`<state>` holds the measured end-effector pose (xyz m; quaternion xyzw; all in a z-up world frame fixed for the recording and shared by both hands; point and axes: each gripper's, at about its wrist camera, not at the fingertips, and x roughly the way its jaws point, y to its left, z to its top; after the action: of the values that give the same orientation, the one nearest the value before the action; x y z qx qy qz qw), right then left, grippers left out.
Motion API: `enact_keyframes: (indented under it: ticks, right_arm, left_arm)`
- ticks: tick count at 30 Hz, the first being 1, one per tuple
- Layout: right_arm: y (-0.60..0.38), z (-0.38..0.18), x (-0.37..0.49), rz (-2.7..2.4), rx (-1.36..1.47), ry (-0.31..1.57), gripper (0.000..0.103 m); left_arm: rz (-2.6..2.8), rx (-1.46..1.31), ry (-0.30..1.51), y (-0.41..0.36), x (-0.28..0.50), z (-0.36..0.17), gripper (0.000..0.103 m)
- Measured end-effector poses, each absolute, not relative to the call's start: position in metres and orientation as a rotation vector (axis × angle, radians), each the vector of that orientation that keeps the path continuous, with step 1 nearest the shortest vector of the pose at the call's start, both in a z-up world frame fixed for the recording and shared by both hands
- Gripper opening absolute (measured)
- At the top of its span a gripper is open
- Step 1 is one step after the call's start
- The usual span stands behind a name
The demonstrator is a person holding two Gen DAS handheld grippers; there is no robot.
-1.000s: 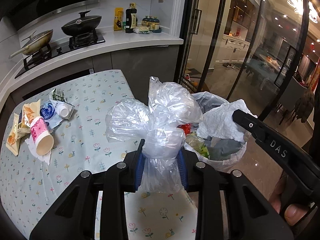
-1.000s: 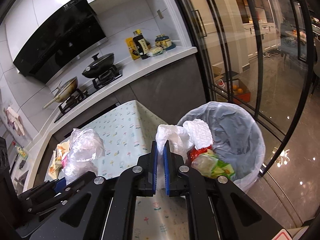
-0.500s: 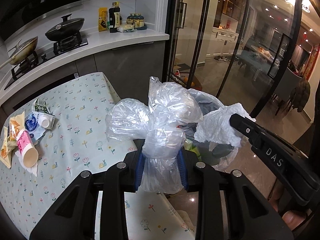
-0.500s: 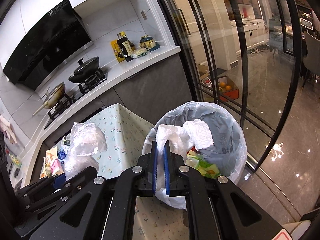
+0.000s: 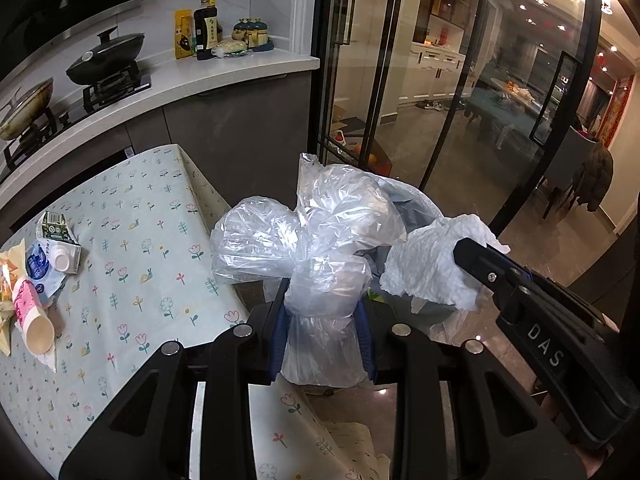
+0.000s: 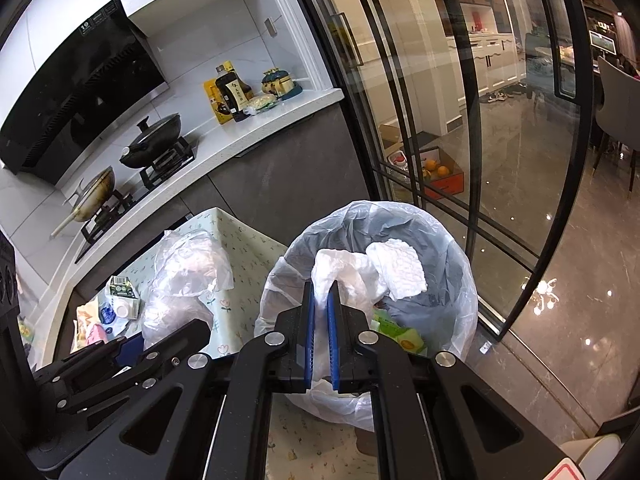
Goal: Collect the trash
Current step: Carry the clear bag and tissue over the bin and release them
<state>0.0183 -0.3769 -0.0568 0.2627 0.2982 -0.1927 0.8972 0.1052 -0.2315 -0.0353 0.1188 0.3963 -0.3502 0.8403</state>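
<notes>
Clamping a crumpled clear plastic bag between its blue pads, the left gripper is standing partly closed, its jaws pressing on the bag's gathered neck while the puffed upper part is billowing up ahead of the fingers. Just beyond and below that bag, the lined trash bin is sitting on the floor beside the corner of the table, which is wearing a floral cloth. The right gripper is pinching a wad of white tissue with its jaws almost fully together; the tissue is hanging directly over the bin's open mouth, ahead of the fingertips. Inside the bin, below the tissue, some green and yellow wrappers are lying against the liner. In the left wrist view the right gripper is reaching in from the right side with the tissue at its tip, close beside the plastic bag.

Off to the left of the left gripper, more rubbish is lying on the table: a small carton, a pink paper cup on its side, and some flattened packets at the edge. Farther ahead, a lidded black pan is sitting on the stove, with bottles on the counter.
</notes>
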Motion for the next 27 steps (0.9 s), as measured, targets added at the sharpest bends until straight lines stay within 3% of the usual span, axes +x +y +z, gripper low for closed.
enact_keyframes:
  ticks: [11,14,19,21,27]
  right_arm:
    - [-0.380,-0.055,0.016,-0.441,0.542,0.600,0.017]
    - [-0.379,-0.051,0.014,-0.453,0.538,0.583,0.030]
    - [-0.382,-0.047,0.009,-0.465,0.547,0.567,0.031]
    - [-0.382,-0.045,0.007,-0.470,0.549,0.560,0.036]
    - [-0.381,-0.040,0.005,-0.478,0.542,0.547,0.038]
  left_arm:
    - [-0.761,0.253,0.813,-0.244,0.110,-0.036,0.031]
    - [-0.765,0.250,0.799,-0.245,0.109,-0.034,0.037]
    - [-0.752,0.229,0.793,-0.240,0.113,-0.032,0.053]
    - [-0.758,0.210,0.797,-0.237,0.115,-0.031,0.055]
    - [-0.769,0.207,0.784,-0.234,0.113,-0.023,0.055]
